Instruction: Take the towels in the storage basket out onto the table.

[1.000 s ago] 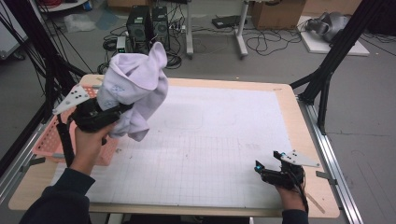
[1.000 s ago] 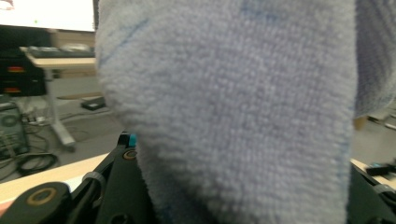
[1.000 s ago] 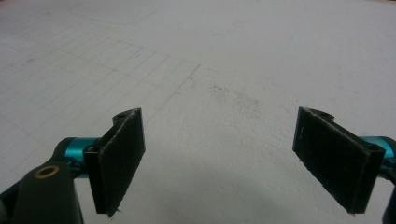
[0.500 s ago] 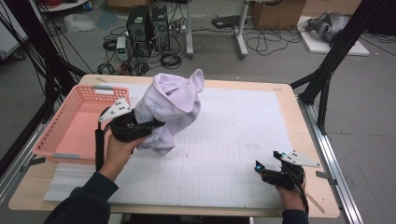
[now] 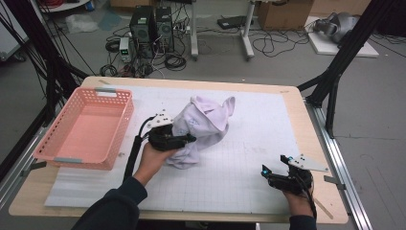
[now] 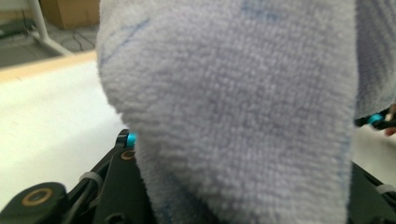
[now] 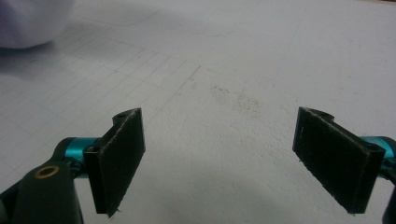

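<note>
A crumpled lavender towel sits bunched on the white gridded mat at the table's middle, its lower end touching the mat. My left gripper is shut on the towel's left side, and a hand holds it from the front. In the left gripper view the towel hangs right in front of the camera and hides the jaws' tips. At the front right, my right gripper rests low over the mat, open. Its pads stand wide apart with bare mat between them, and the towel lies far off at the upper left.
A pink plastic basket stands on the table's left side with nothing in it. Black frame posts rise at both back corners. On the floor behind the table are computers, cables and boxes.
My left gripper has carried the towel from above the basket rightward and down onto the mat's middle. The right gripper has stayed put.
</note>
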Available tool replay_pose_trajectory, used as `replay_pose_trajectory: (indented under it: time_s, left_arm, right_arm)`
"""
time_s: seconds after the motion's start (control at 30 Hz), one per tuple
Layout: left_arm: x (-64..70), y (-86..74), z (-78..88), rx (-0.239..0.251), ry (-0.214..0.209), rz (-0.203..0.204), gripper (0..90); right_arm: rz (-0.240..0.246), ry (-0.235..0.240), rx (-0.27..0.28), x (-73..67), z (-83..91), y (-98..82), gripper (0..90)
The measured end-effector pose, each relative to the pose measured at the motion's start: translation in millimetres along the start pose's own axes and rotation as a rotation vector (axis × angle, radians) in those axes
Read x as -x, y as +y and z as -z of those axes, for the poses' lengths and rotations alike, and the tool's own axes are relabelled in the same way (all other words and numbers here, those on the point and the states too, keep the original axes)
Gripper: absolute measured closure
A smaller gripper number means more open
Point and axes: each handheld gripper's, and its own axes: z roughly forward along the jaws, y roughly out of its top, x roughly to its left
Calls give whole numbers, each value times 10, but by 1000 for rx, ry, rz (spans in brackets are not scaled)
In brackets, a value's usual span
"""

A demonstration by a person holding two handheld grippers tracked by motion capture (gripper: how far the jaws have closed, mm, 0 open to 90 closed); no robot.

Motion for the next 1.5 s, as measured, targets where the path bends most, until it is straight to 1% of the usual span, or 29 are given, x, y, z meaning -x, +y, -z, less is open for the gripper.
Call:
replay_pose_trajectory:
  time_s: [0.03,0.1,0.17,0.2,0.23,0.3,0.33,0.37,0.43,0.47,0.5,0.57,0.67,0.7,0.73,0.77,0.8,0.83,0.93,0.97,1.0,1.1,1.2,1.23,1.27,1.33,1.4,1.47,1.5]
  left_arm:
    - [4,-49,-97,-31,-8,0,535]
    - [2,-100,-191,-67,-5,-21,529]
    - [-17,-167,-292,-108,0,-7,515]
    - [-17,-167,-292,-108,0,-7,497]
    - [-69,-254,-403,-186,10,19,462]
    - [-97,-295,-448,-218,18,53,359]
    - [-97,-295,-448,-218,18,53,332]
    - [-104,-288,-436,-230,36,67,300]
    - [-105,-248,-376,-219,61,59,263]
    - [-105,-248,-376,-219,61,59,250]
    - [-103,-182,-262,-181,94,46,235]
    - [-113,-127,-150,-144,100,36,234]
    - [-147,-37,67,-67,139,42,222]
    - [-147,-37,67,-67,139,42,221]
    - [-162,-17,159,-39,160,41,218]
    - [-193,-19,280,-20,178,37,212]
    - [-193,-19,280,-20,178,37,208]
    - [-213,-49,368,0,191,37,208]
    - [-246,-172,539,20,215,29,207]
    - [-255,-239,601,21,234,23,202]
    - [-268,-294,652,22,236,20,182]
    - [-303,-424,774,48,236,39,176]
    - [-320,-498,831,76,239,57,176]
    - [-327,-503,837,74,224,54,222]
    - [-326,-505,837,77,216,50,222]
    - [-320,-524,832,91,219,41,231]
    - [-326,-562,822,91,219,40,228]
    - [-344,-620,827,111,185,0,219]
    - [-346,-635,833,118,166,-8,218]
  right_arm:
    - [-3,2,3,4,5,1,155]
    - [-1,0,4,12,5,-1,156]
    - [-4,1,-1,18,2,-5,155]
    - [-4,2,-1,19,1,-5,155]
    - [-2,2,-1,21,0,-4,155]
    - [-3,3,2,17,-1,-3,155]
    - [-2,3,2,17,-1,-3,155]
    - [2,3,0,20,-1,-4,155]
    - [-4,0,-2,22,-7,-8,155]
    - [-5,0,-6,23,-6,-11,155]
    - [-3,0,-5,25,-10,-12,155]
    - [-2,0,-6,21,-8,-10,156]
    - [-3,0,-9,13,-10,-10,155]
    - [-5,-1,-13,9,-11,-11,155]
    - [-2,-2,-10,6,-13,-9,155]
    - [-2,0,-11,2,-14,-8,155]
    - [-1,1,-11,-1,-16,-7,155]
    - [-1,1,-11,-1,-16,-7,155]
    - [2,2,-14,-8,-30,-6,156]
    - [9,2,-13,-5,-37,-5,155]
    - [1,2,-17,-17,-44,-3,155]
    - [8,3,-19,-31,-66,5,155]
    - [13,4,-23,-49,-94,16,155]
    - [19,5,-27,-59,-115,27,155]
    - [19,5,-27,-59,-115,27,155]
    - [23,-1,-24,-67,-131,38,155]
    - [21,-2,-24,-81,-142,49,155]
    - [23,-1,-27,-96,-153,58,155]
    - [29,0,-27,-99,-162,66,155]
